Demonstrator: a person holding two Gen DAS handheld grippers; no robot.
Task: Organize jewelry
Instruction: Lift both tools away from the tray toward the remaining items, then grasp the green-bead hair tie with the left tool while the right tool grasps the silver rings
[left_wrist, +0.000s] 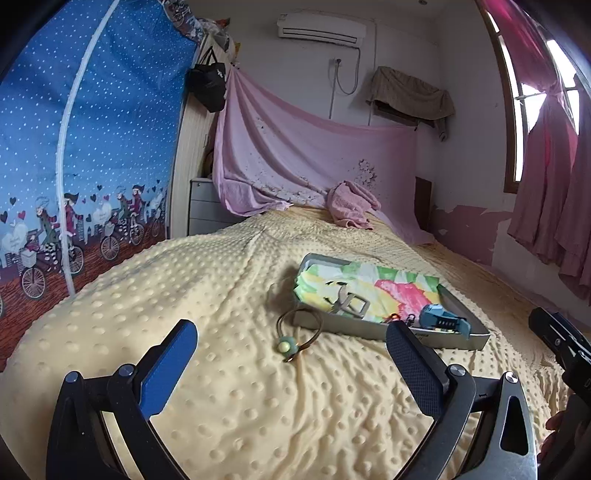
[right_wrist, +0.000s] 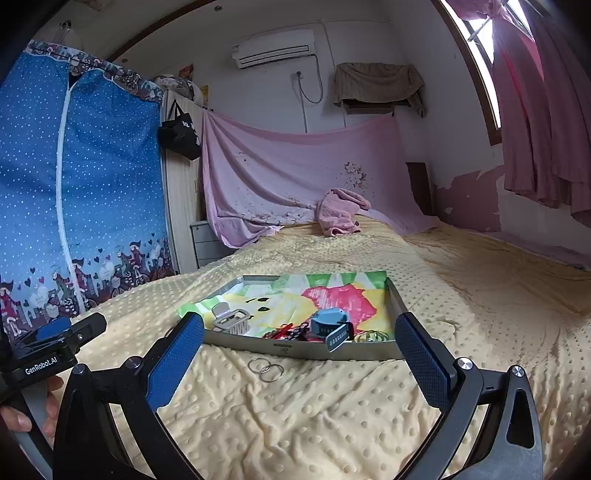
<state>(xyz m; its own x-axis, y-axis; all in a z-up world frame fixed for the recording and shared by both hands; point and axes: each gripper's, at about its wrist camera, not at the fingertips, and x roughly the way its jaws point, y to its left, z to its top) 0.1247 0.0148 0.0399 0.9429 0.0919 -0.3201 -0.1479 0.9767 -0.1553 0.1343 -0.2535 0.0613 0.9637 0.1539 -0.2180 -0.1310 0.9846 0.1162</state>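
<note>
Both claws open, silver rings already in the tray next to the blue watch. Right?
Not quite. The silver rings lie on the yellow blanket in front of the tray, not in it, as the right wrist view shows. Both claws are open.

Daylit bedroom — yellow bed (left_wrist: 229, 406), pink curtains (left_wrist: 546, 184).

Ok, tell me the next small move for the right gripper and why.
Probably ease the right gripper forward and down over the two silver rings. They lie on the yellow blanket just outside the metal tray, and the jaws stand wide open and empty.
</note>
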